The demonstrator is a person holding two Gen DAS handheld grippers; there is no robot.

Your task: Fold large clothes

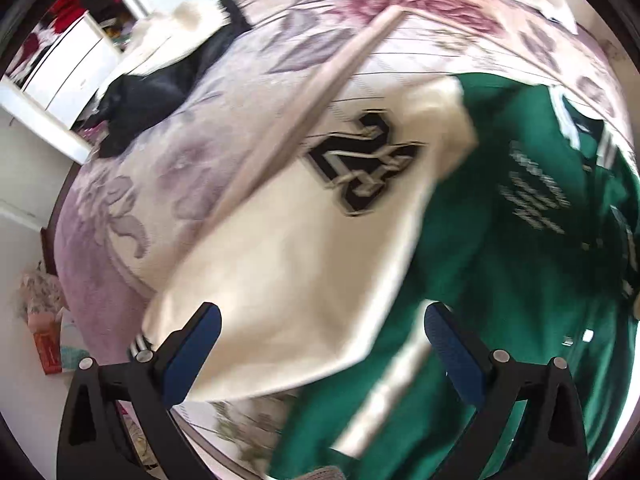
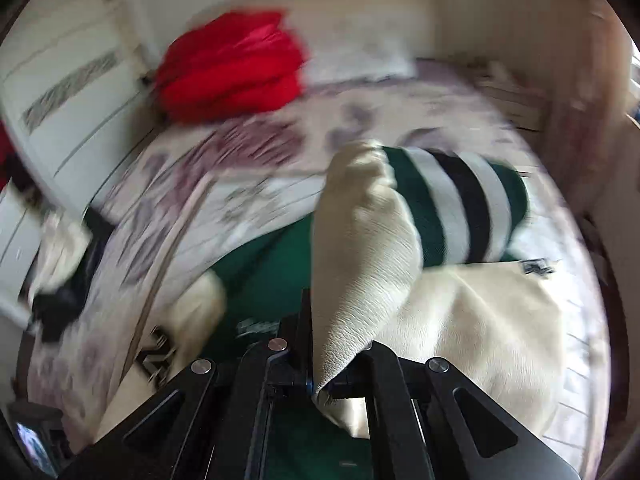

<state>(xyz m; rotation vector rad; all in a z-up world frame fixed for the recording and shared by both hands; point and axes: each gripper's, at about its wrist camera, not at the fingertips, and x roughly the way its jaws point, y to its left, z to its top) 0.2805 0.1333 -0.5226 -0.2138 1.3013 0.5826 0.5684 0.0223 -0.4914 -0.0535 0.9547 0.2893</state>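
Green and cream, the varsity jacket (image 1: 500, 216) lies spread on the bed (image 1: 168, 168), whose floral cover in pale purple runs under it on all sides. Its cream sleeve (image 1: 320, 240) with a black number patch (image 1: 366, 164) lies folded across the green body, toward the side of the jacket where a black garment (image 1: 148, 96) rests near the bed's edge. Beyond the jacket, at the far end of the bed, sits a red bundle of cloth (image 2: 236, 68).

Left tool (image 1: 322, 334) hangs over the jacket with its blue-padded fingers (image 1: 196, 356) spread wide, one over the cream sleeve's lower edge and one over the green body; nothing lies between them in a grip.

Right tool (image 2: 316, 384) is closed tight on the jacket's other cream sleeve (image 2: 364, 248), the leather-grained fabric pinched between its fingers and rising away from them. That sleeve ends in a striped cuff (image 2: 460, 208), green, white and black, held up above the jacket's green body. Both views are blurred.
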